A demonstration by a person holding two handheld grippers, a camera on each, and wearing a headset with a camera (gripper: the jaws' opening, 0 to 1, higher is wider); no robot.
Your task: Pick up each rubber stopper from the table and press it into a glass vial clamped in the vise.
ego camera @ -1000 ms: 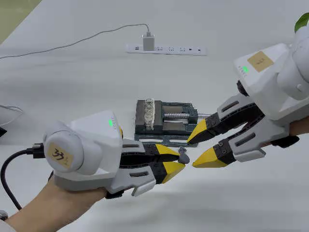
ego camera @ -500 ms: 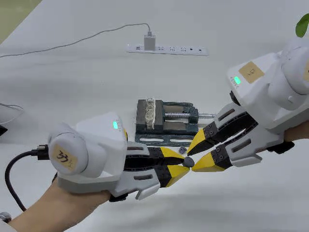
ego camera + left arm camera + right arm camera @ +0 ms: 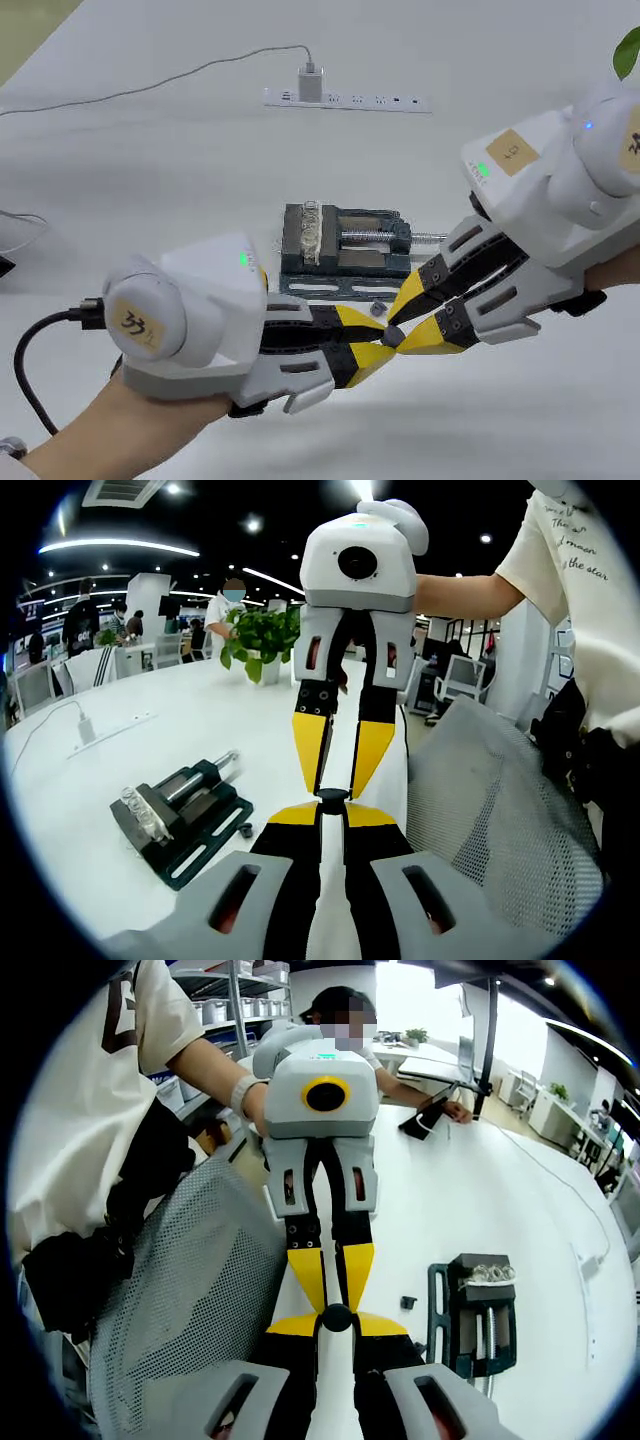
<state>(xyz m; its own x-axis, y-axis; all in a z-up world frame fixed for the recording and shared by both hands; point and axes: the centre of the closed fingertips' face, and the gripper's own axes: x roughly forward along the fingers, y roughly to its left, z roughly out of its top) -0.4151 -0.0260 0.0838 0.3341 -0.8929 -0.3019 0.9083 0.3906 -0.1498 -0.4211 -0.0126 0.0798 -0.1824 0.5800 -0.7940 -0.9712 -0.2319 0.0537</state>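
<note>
A dark rubber stopper (image 3: 392, 336) hangs in the air between both grippers, which meet tip to tip in front of the vise (image 3: 372, 262). My left gripper (image 3: 388, 338) reaches in from the lower left and is shut on the stopper (image 3: 331, 799). From the right, my right gripper (image 3: 399, 332) has its yellow tips shut on the same stopper (image 3: 336, 1317). Several glass vials (image 3: 310, 228) stand clamped in the vise's left end. A second small stopper (image 3: 377, 310) lies on the table just in front of the vise.
A white power strip (image 3: 345, 101) with a charger and cable lies at the far side of the table. A green leaf (image 3: 627, 50) pokes in at the top right. Behind the grippers is a grey mesh chair (image 3: 190, 1290).
My right gripper came in from the right, open, and shut its jaws on the stopper at the left gripper's tips. The left gripper shifted slightly right.
</note>
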